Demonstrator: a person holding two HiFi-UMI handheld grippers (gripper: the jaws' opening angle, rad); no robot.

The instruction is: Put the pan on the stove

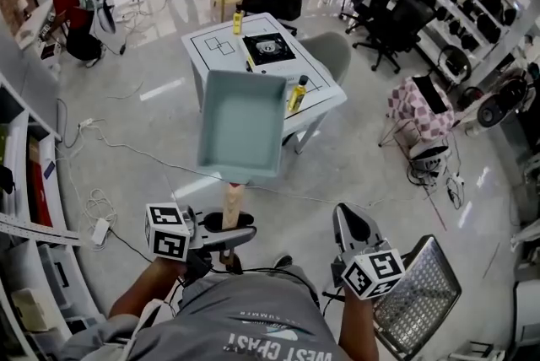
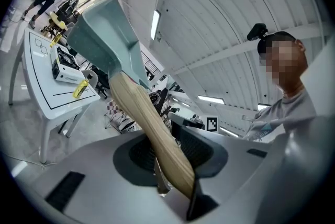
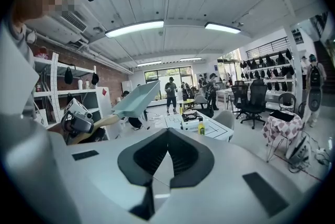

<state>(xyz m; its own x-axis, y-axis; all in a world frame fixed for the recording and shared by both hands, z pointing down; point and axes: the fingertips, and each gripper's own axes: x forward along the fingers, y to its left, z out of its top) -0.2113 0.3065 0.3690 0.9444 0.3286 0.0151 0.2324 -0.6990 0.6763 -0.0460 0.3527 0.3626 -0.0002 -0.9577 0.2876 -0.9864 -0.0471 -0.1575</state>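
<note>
Left gripper [image 2: 175, 165]: jaws part-way open and clamped on the wooden handle [image 2: 152, 129] of the pan [image 1: 243, 125]. The handle runs out between the pads and the pan is carried in the air ahead of the person, clear of any surface.

Right gripper [image 3: 166, 160]: jaws together, nothing between them. It is held low at the person's right and has no part in the carry.

Step in hand, as I judge it: transport. The pan is gripped and lifted, but the stove [image 1: 268, 49] sits on the white table [image 1: 325, 98] well ahead across open floor, so placement is not yet begun.

Next move calls for closing the gap to the table, then bringing the pan level over the black burner top and lowering it squarely. A yellow bottle [image 1: 296, 94] stands near the table's near edge, beside the approach line, so the pan should pass over or around it.

Hard to make out:
- In the head view the pan covers the near-left part of the table, so what lies there is unknown.
- The pads' contact on the handle is mostly masked by the handle itself.
- The stove is too small to tell burner details.
- The pan's underside shows in no view.
</note>
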